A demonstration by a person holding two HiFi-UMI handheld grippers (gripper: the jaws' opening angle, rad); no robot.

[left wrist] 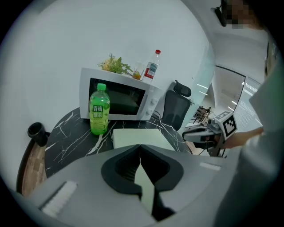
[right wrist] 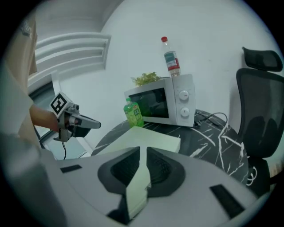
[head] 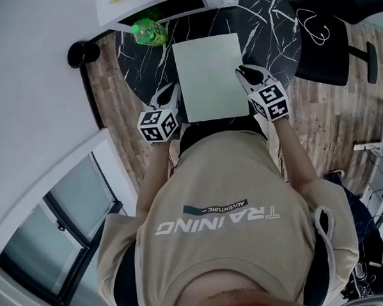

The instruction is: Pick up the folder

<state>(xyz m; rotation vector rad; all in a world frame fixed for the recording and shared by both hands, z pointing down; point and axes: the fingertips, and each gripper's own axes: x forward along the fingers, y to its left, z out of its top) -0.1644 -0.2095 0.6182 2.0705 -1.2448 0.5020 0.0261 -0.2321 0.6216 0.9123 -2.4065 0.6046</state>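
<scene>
- Over the near half of the black table [head: 269,23], the pale green folder [head: 208,75] sits between the two grippers.
- At its left edge, the left gripper [head: 173,89] has its jaws closed on the folder.
- At its right edge, the right gripper [head: 241,71] is clamped on it too.
- At the far left stands a green bottle [head: 149,32], just in front of a microwave [left wrist: 117,99].

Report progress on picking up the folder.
Done: left gripper and right gripper are each shut on a side of the folder. In hand: the lift; its far end looks close to the table, contact unclear. Left: raising it clear.
</scene>
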